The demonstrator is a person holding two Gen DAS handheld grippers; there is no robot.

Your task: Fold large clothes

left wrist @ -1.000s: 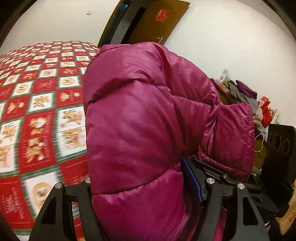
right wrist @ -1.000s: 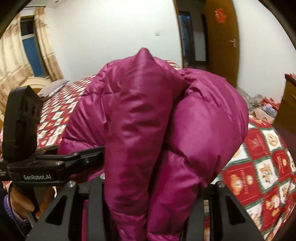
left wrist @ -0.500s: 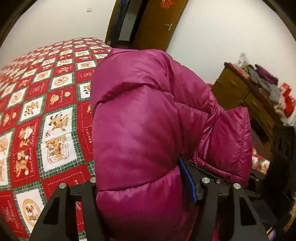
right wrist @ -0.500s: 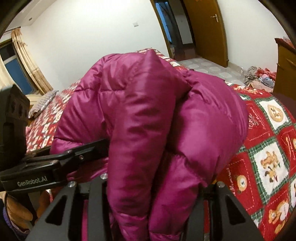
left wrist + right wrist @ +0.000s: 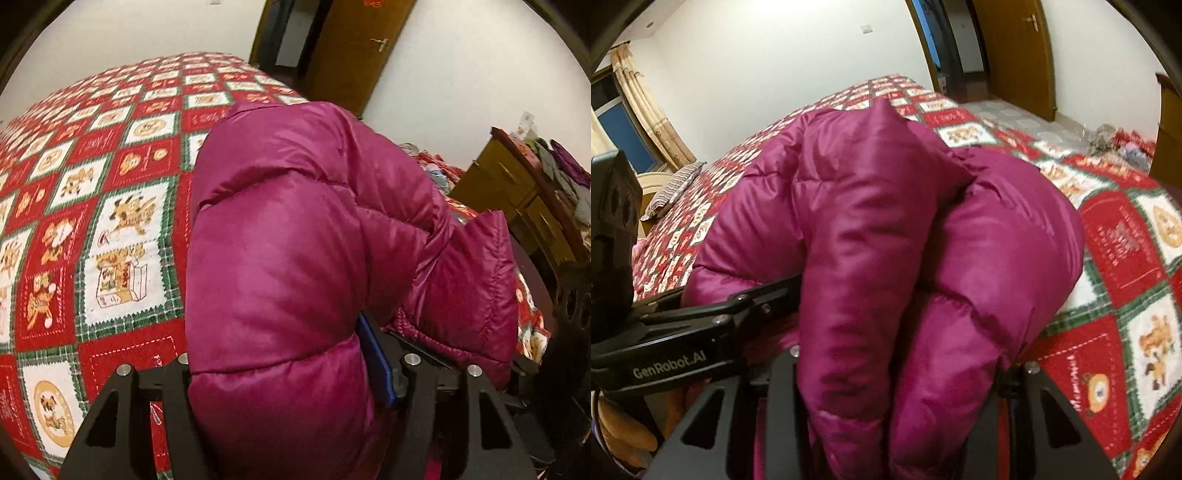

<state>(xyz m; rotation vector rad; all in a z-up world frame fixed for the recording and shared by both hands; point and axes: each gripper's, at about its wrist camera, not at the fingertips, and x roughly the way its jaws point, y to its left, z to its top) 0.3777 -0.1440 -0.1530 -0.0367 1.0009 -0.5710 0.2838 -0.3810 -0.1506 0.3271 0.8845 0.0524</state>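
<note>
A bulky magenta puffer jacket [image 5: 295, 240] is bunched up and held over a red, white and green patchwork bedspread [image 5: 110, 221]. My left gripper [image 5: 280, 369] has a thick quilted fold pressed between its fingers, and its jaws are easing open a little. In the right wrist view the jacket [image 5: 886, 240] hangs over the bedspread [image 5: 1126, 277], with my right gripper [image 5: 908, 362] shut on two puffy folds. The left gripper [image 5: 738, 310] shows there at the left, reaching into the jacket. Both sets of fingertips are hidden by fabric.
A wooden door [image 5: 354, 48] stands open beyond the bed's far end. A brown cabinet [image 5: 517, 184] piled with clothes is at the right. Loose clothes [image 5: 1119, 144] lie on the floor. A striped pillow [image 5: 672, 188] and a curtain [image 5: 646, 110] are at the left.
Both grippers have sunk towards the bed with the jacket and tipped further down, so more bedspread shows. Both grips on the jacket look the same.
</note>
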